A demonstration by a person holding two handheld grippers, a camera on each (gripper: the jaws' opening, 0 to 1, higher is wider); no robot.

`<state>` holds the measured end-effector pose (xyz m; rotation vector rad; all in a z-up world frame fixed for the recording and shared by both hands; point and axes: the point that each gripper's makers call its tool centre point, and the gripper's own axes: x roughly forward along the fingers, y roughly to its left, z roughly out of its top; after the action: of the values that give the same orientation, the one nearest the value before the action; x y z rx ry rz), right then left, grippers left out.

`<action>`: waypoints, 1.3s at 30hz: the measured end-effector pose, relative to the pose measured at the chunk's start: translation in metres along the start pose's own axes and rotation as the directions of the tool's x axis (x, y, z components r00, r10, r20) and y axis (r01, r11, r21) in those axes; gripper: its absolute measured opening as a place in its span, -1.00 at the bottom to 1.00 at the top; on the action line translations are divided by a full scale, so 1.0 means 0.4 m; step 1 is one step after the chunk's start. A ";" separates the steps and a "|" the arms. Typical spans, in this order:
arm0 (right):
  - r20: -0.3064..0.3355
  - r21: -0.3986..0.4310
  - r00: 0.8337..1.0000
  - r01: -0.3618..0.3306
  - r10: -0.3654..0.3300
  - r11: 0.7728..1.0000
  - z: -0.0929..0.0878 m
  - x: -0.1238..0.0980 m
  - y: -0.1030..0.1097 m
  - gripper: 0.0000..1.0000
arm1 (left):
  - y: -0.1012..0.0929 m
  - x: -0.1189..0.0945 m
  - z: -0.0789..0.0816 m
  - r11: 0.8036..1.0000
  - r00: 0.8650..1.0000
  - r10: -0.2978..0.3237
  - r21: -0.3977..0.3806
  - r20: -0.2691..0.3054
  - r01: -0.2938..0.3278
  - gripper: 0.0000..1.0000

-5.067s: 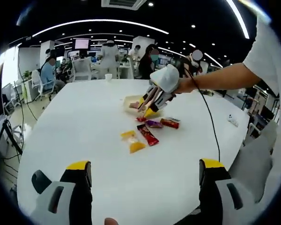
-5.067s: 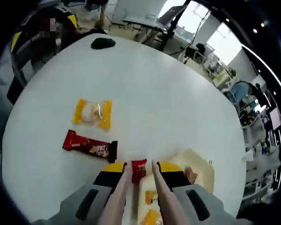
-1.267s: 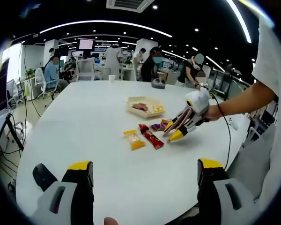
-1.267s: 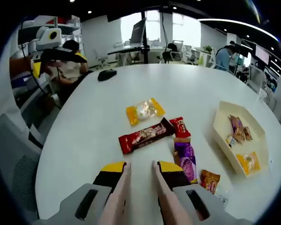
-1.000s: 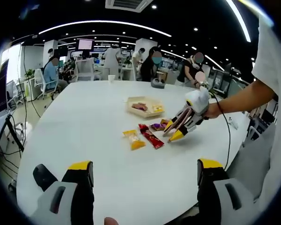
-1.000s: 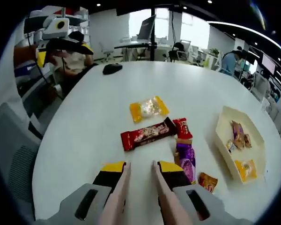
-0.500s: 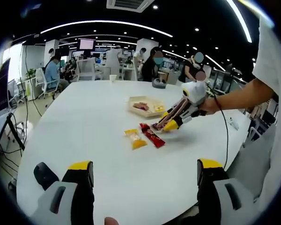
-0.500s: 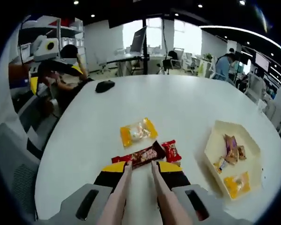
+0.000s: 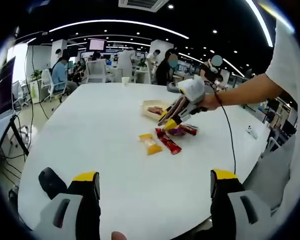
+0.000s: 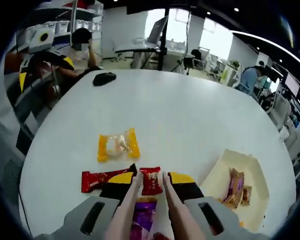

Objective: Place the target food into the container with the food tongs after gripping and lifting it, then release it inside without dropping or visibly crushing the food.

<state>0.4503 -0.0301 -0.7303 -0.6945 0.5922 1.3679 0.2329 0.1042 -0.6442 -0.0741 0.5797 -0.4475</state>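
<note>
1. Left gripper view: the left gripper [image 9: 154, 192] sits at the bottom of the frame with its two yellow-tipped jaws set wide apart and nothing between them, hovering over the near edge of the white table [image 9: 90, 135].

2. Same view, right of centre: a person's arm reaches in from the right, holding the right gripper [image 9: 182, 102] with the food tongs [image 9: 171, 111] pointing down at a cluster of wrapped snacks. A yellow packet [image 9: 150, 144] lies just left of a long red bar [image 9: 169, 142], and the tray-like container [image 9: 152, 108] sits just beyond the tong tips.

3. Right gripper view: the right gripper [image 10: 150, 181] rises from the bottom centre, its jaws close together, with the tong arms pressed to a narrow gap. A small red packet [image 10: 151, 181] lies right in that gap; whether the tips actually pinch it or merely straddle it, I cannot tell.

4. Same view: the long red bar [image 10: 97, 180] lies touching the packet on the left, a purple packet [image 10: 142, 220] is just below it, the yellow packet [image 10: 118, 145] is above and left, and the container [image 10: 237, 192], already holding a few snacks, is at lower right.

5. Risks: the slick wrapper could slip from a shallow pinch during the lift. The neighbouring bar or purple packet could be caught and dragged along. Squeezing too hard would crush the contents. Opening the tongs early over the rim could drop the packet outside the container.
</note>
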 end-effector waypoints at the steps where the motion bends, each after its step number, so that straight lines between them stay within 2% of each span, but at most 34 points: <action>1: 0.000 -0.005 1.000 -0.004 0.004 1.000 -0.002 0.006 -0.001 -0.51 | -0.001 0.000 -0.001 1.000 1.000 -0.001 -0.003 -0.001 0.001 0.83; 5: -0.051 0.023 0.998 -0.026 0.027 0.999 -0.021 0.023 0.015 -0.50 | 0.001 0.002 -0.006 1.000 1.000 -0.002 -0.006 -0.008 0.002 0.83; 6: -0.086 0.023 0.996 -0.027 0.029 0.999 -0.035 0.024 0.025 -0.51 | 0.002 0.003 -0.006 1.000 1.000 -0.002 -0.007 -0.008 0.002 0.83; 7: -0.061 0.044 0.998 -0.020 0.023 0.999 -0.024 0.022 0.023 -0.51 | 0.003 0.004 -0.006 1.000 1.000 -0.002 -0.008 -0.008 0.002 0.83; 8: -0.060 0.104 0.998 0.006 0.000 0.995 -0.027 0.019 0.014 -0.53 | 0.004 0.005 -0.005 1.000 1.000 -0.002 -0.009 -0.006 0.002 0.83; 9: -0.089 0.168 0.996 0.037 -0.022 0.985 -0.041 0.018 0.009 -0.55 | 0.005 0.006 -0.005 1.000 1.000 -0.002 -0.010 -0.005 0.002 0.83; 10: -0.067 0.202 0.997 0.041 -0.028 0.979 -0.032 0.027 0.001 -0.58 | 0.005 0.007 -0.005 1.000 1.000 -0.004 -0.012 -0.005 0.004 0.82; 11: -0.081 0.143 0.996 0.059 -0.048 0.988 -0.036 0.030 -0.006 -0.61 | 0.003 0.009 -0.005 1.000 1.000 -0.006 -0.012 -0.007 0.005 0.82; 12: -0.080 0.139 0.996 0.047 -0.036 0.989 -0.030 0.030 0.007 -0.64 | 0.001 0.010 -0.005 1.000 1.000 -0.008 -0.008 -0.008 0.008 0.82; 14: -0.109 0.158 0.993 0.066 -0.049 0.985 -0.030 0.030 0.007 -0.67 | -0.004 0.012 -0.004 1.000 1.000 -0.013 -0.009 -0.007 0.013 0.82; 16: -0.105 0.172 0.993 0.074 -0.056 0.982 -0.033 0.029 0.004 -0.68 | -0.006 0.012 -0.005 1.000 1.000 -0.013 -0.006 -0.008 0.013 0.82; 17: -0.095 0.210 0.994 0.080 -0.061 0.974 -0.033 0.028 0.004 -0.67 | -0.007 0.012 -0.005 1.000 1.000 -0.014 -0.006 -0.010 0.014 0.82; 19: -0.087 0.204 0.994 0.083 -0.067 0.975 -0.035 0.024 0.003 -0.66 | -0.009 0.010 -0.002 1.000 1.000 -0.015 -0.005 -0.008 0.015 0.82; 22: 0.017 0.300 0.994 0.099 -0.110 0.949 0.002 -0.010 0.003 -0.65 | -0.006 -0.003 0.006 1.000 1.000 -0.006 0.006 -0.007 0.006 0.82; 23: 0.028 0.309 0.994 0.096 -0.110 0.946 0.006 -0.016 0.005 -0.65 | -0.005 -0.005 0.007 1.000 1.000 -0.005 0.005 -0.006 0.005 0.82; 24: 0.101 0.345 0.988 0.079 -0.121 0.935 0.045 -0.048 0.017 -0.65 | -0.004 -0.008 0.011 1.000 1.000 -0.003 0.002 -0.002 0.003 0.82; 25: 0.126 0.370 0.982 0.086 -0.141 0.925 0.059 -0.068 0.019 -0.65 | -0.005 -0.011 0.015 1.000 1.000 -0.001 0.004 0.000 0.001 0.82; 26: 0.139 0.371 0.982 0.067 -0.127 0.926 0.071 -0.086 0.038 -0.64 | -0.007 -0.012 0.019 1.000 1.000 -0.002 0.008 0.001 0.002 0.82; 27: 0.182 0.371 0.971 0.081 -0.157 0.925 0.091 -0.114 0.043 -0.64 | -0.013 -0.012 0.025 1.000 1.000 -0.006 0.016 0.004 0.006 0.82; 28: 0.208 0.396 0.968 0.049 -0.142 0.917 0.111 -0.130 0.067 -0.64 | -0.018 -0.012 0.029 1.000 1.000 -0.011 0.021 0.005 0.011 0.82; 29: 0.236 0.413 0.959 0.049 -0.159 0.910 0.125 -0.156 0.079 -0.64 | -0.028 -0.012 0.036 0.999 1.000 -0.018 0.033 0.008 0.018 0.82; 30: 0.265 0.392 0.946 0.073 -0.188 0.917 0.136 -0.178 0.076 -0.64 | -0.034 -0.012 0.041 0.999 1.000 -0.022 0.041 0.011 0.022 0.82; 31: 0.279 0.426 0.946 0.030 -0.163 0.904 0.141 -0.191 0.097 -0.64 | -0.041 -0.012 0.046 0.999 1.000 -0.026 0.046 0.012 0.026 0.83; 32: 0.309 0.451 0.931 0.035 -0.193 0.892 0.152 -0.218 0.106 -0.64 | -0.052 -0.013 0.053 0.998 0.999 -0.034 0.056 0.016 0.033 0.83; 33: 0.326 0.442 0.923 0.040 -0.202 0.896 0.157 -0.236 0.115 -0.64 | -0.060 -0.014 0.057 0.997 0.999 -0.039 0.063 0.017 0.038 0.83; 34: 0.346 0.468 0.916 0.019 -0.203 0.884 0.162 -0.258 0.136 -0.63 | -0.070 -0.015 0.061 0.996 0.999 -0.045 0.073 0.018 0.044 0.83; 35: 0.350 0.469 0.910 0.035 -0.222 0.883 0.160 -0.274 0.143 -0.63 | -0.077 -0.015 0.064 0.996 0.999 -0.050 0.078 0.020 0.049 0.83; 36: 0.344 0.461 0.915 0.030 -0.210 0.887 0.153 -0.290 0.169 -0.63 | -0.089 -0.015 0.065 0.995 0.998 -0.059 0.084 0.019 0.057 0.83; 38: 0.358 0.469 0.904 0.040 -0.232 0.882 0.150 -0.320 0.200 -0.63 | -0.105 -0.017 0.067 0.993 0.997 -0.072 0.096 0.017 0.070 0.83; 39: 0.360 0.474 0.904 0.034 -0.229 0.880 0.148 -0.327 0.209 -0.63 | -0.118 -0.017 0.068 0.992 0.997 -0.081 0.103 0.017 0.079 0.83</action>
<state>0.3508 -0.0676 -0.6027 -0.0536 0.4913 1.1356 0.2245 0.0632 -0.6090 -0.0041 0.5338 -0.5532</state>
